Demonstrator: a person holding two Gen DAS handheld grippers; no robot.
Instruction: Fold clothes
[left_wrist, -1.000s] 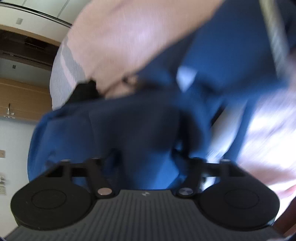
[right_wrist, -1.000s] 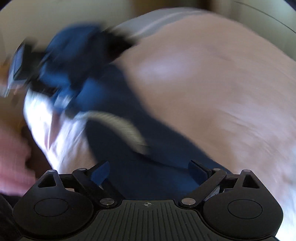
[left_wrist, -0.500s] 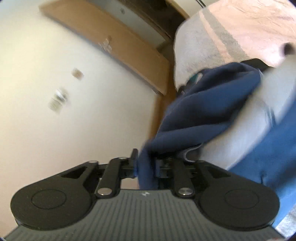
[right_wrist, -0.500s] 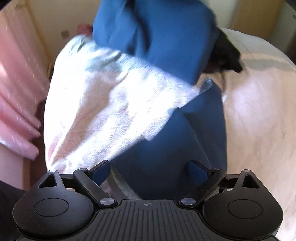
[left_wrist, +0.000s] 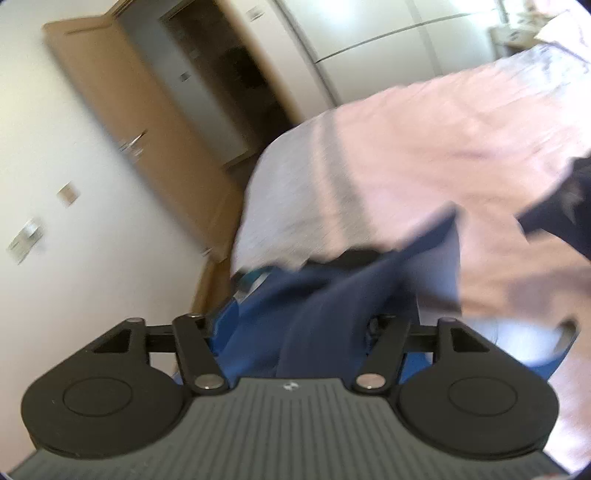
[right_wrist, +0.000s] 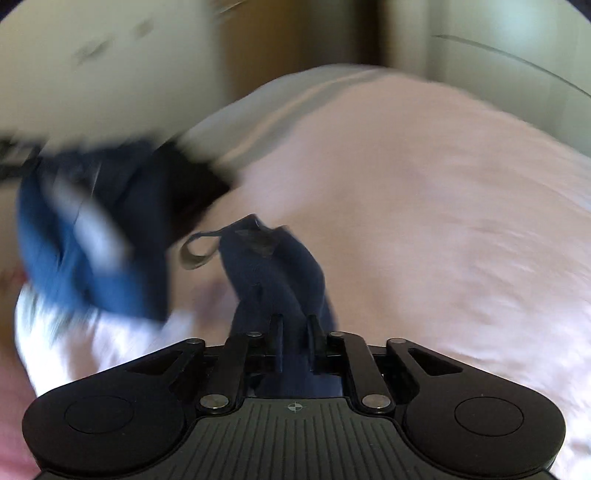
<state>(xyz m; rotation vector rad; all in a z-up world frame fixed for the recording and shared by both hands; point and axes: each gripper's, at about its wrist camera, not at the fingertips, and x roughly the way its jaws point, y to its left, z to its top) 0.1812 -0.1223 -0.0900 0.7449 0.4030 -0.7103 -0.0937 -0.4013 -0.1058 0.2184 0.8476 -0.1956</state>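
A dark blue garment (left_wrist: 258, 332) hangs in front of my left gripper (left_wrist: 295, 325). Its jaws are opening and stand wide, and the cloth lies loose between them and hides the fingertips. In the right wrist view my right gripper (right_wrist: 294, 332) is shut on a bunched fold of the same blue garment (right_wrist: 273, 258), which rises from the jaws with a pale loop at its top. A blurred mass of blue cloth (right_wrist: 92, 240) hangs at the left. The pink bed cover (right_wrist: 443, 221) lies under everything.
The bed (left_wrist: 443, 147) fills the right of the left wrist view, with a grey striped edge (left_wrist: 295, 192). Beyond it are a wooden door (left_wrist: 129, 110), a white wall with switches (left_wrist: 68, 192) and pale cupboards (left_wrist: 369, 37). A white cloth (right_wrist: 92, 339) lies at lower left.
My left jaws, narrow on blue cloth before, now stand wide apart, and that view has swung upward. My right jaws, wide open before, have closed on a fold of the blue garment.
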